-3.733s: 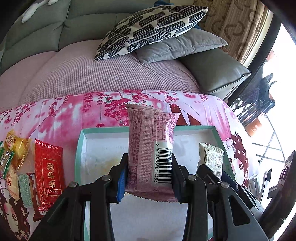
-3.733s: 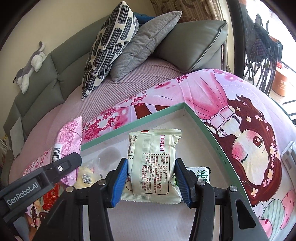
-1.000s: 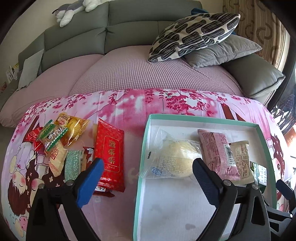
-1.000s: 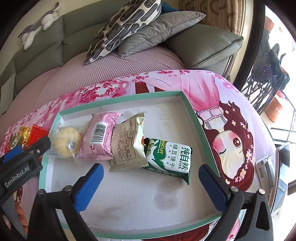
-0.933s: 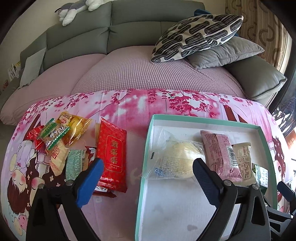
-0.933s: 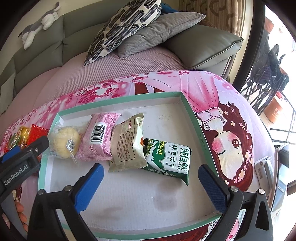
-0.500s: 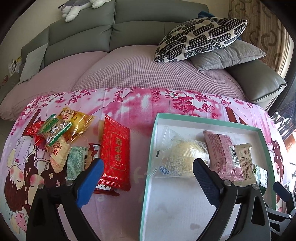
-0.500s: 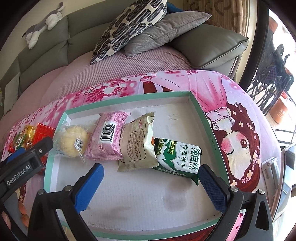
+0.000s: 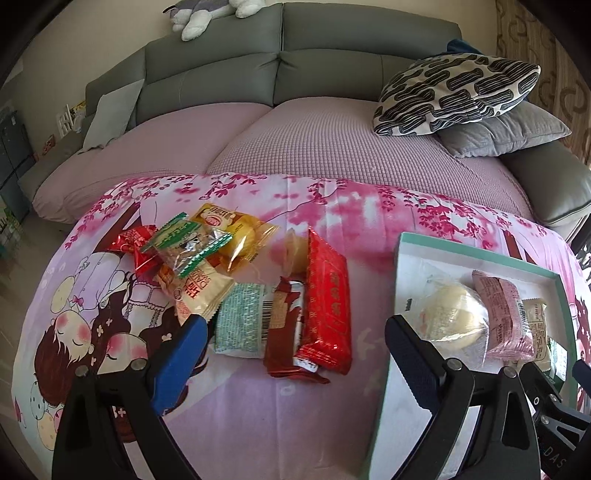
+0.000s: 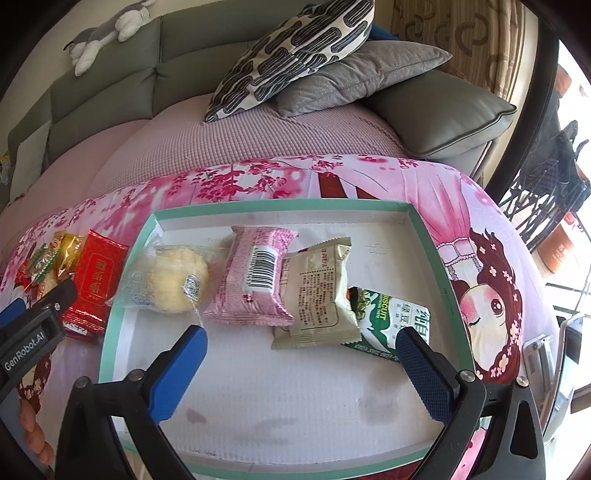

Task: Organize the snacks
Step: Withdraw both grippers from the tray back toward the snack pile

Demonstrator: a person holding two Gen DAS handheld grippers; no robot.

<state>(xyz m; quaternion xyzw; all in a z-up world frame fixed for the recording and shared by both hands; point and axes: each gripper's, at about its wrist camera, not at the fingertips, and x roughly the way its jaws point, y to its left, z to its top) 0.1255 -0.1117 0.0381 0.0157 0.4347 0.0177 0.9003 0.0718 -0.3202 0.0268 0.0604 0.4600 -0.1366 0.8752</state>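
Note:
A white box with a teal rim point(image 10: 424, 236) holds a row of snacks: a clear-wrapped yellow bun point(image 10: 173, 284), a pink packet point(image 10: 258, 280), a beige packet point(image 10: 317, 295) and a green biscuit packet point(image 10: 391, 325). Loose snacks lie left of the box point(image 9: 395, 280): a red packet point(image 9: 328, 295), a dark red bar point(image 9: 284, 325), a teal packet point(image 9: 240, 317) and a heap of small wrapped ones point(image 9: 192, 251). My left gripper point(image 9: 295, 332) is open and empty above the red packet. My right gripper point(image 10: 303, 347) is open and empty over the box.
The snacks and box lie on a pink cartoon-print cloth point(image 9: 258, 406) over a low table. Behind it stands a sofa with a pink cover point(image 9: 295, 140), patterned and grey cushions point(image 9: 461, 92) and a plush toy point(image 9: 207, 14). A folded rack point(image 10: 546, 173) stands at the right.
Both grippers let go of their packets, which now lie in the box, and stand open. In the last second my left gripper swung left over the loose snacks; my right shifted slightly.

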